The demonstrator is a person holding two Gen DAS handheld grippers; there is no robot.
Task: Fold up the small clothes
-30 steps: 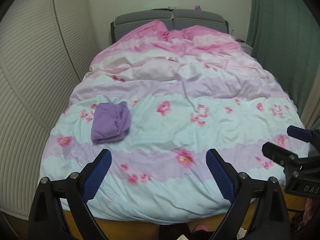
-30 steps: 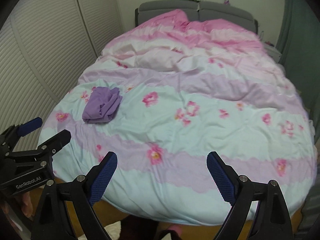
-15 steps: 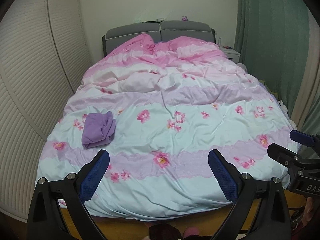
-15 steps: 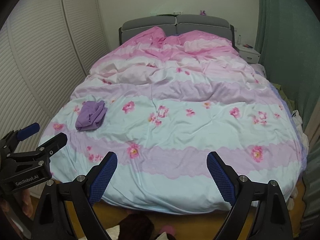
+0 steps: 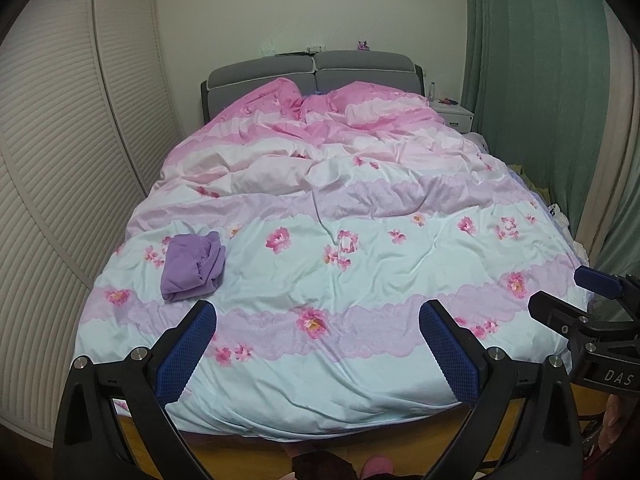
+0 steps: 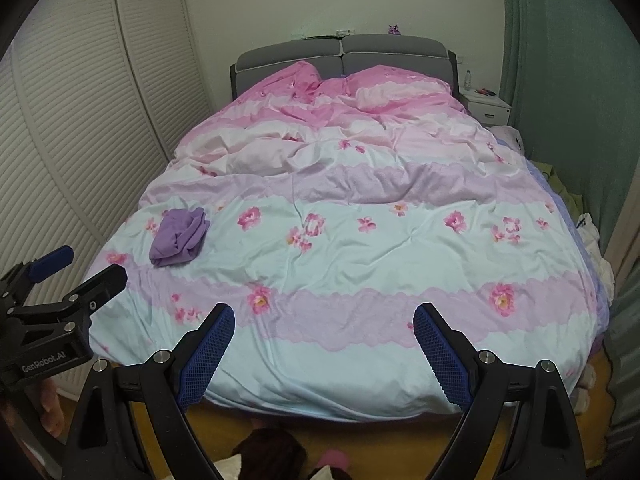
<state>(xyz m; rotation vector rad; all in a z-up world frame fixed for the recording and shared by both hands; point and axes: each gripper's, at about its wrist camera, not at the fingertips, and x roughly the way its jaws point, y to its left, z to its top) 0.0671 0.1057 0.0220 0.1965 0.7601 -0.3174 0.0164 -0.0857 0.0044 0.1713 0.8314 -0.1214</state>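
A small purple garment (image 5: 192,265) lies folded on the left side of the bed's floral duvet (image 5: 360,272); it also shows in the right wrist view (image 6: 179,237). My left gripper (image 5: 318,322) is open and empty, held back from the foot of the bed. My right gripper (image 6: 324,326) is open and empty too, beside it at the same distance. Each gripper shows at the edge of the other's view: the right one (image 5: 576,300) and the left one (image 6: 76,276).
Louvred wardrobe doors (image 5: 60,168) run along the bed's left side. Green curtains (image 5: 540,100) and a white nightstand (image 6: 486,108) stand on the right. A grey headboard (image 5: 312,70) is at the far end. Wooden floor (image 6: 380,432) lies below the bed's foot.
Both grippers have pulled back and up from the bed, so the whole bed and room now show. The purple garment stays where it lay.
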